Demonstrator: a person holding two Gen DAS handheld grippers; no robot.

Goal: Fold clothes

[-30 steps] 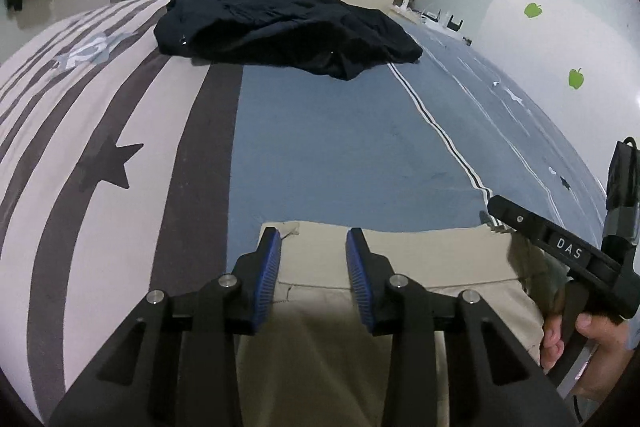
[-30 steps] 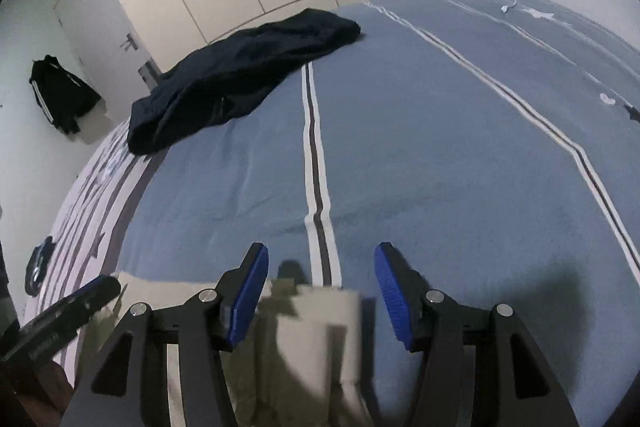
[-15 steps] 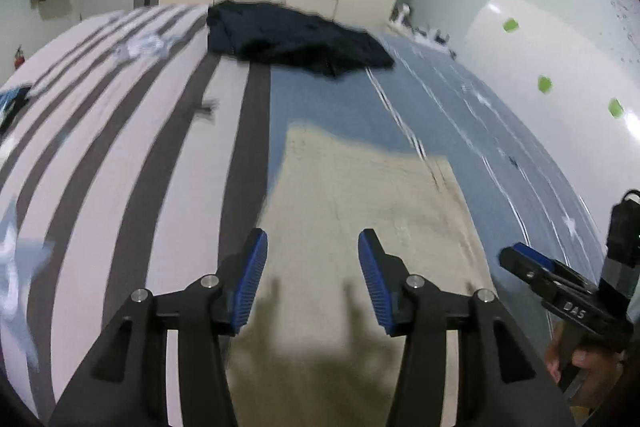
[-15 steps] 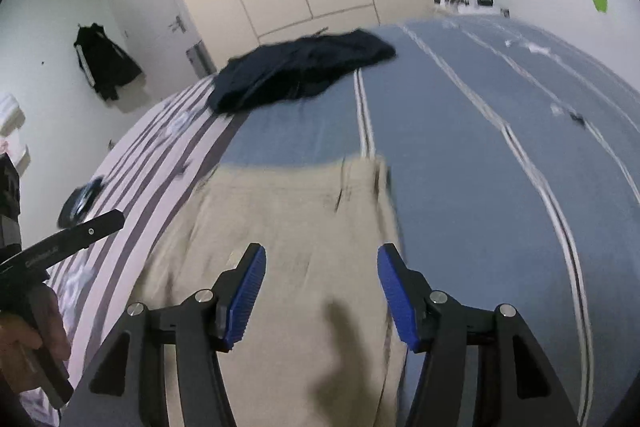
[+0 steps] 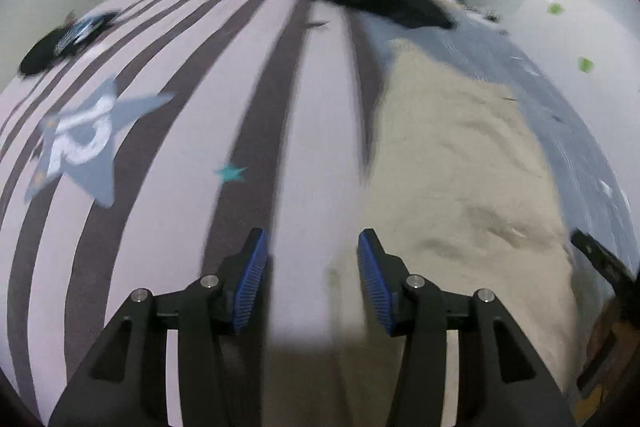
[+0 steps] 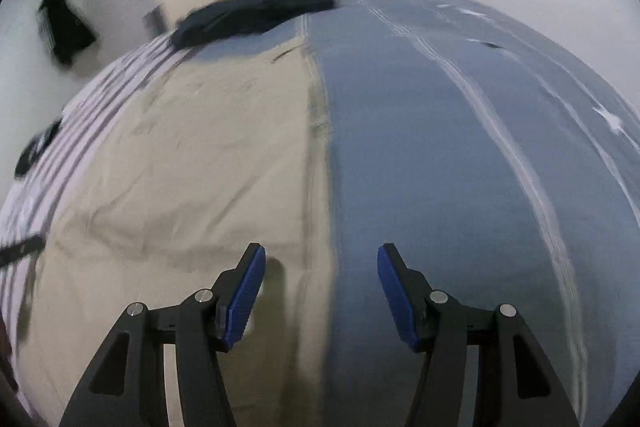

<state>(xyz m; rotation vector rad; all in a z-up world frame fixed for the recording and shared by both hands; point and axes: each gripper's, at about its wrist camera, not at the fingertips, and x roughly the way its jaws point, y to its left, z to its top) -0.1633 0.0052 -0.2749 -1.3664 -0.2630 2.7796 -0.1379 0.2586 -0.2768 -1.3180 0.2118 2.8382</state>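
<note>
Both tongs hang released with nothing between the blue pads: the left gripper [image 5: 312, 279] over the striped bedspread [image 5: 168, 227] just left of the beige garment [image 5: 460, 167], the right gripper [image 6: 322, 291] over its right edge. A second ago the garment lay bunched near; now it lies spread flat, reaching toward the far dark clothes [image 6: 256, 15]. Soft, light, limp cloth; best pinched at corners or hem.

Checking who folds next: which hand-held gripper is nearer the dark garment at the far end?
Neither clearly: left hand-held gripper and right hand-held gripper both sit at the beige garment's near end, far from the dark garment.
</note>
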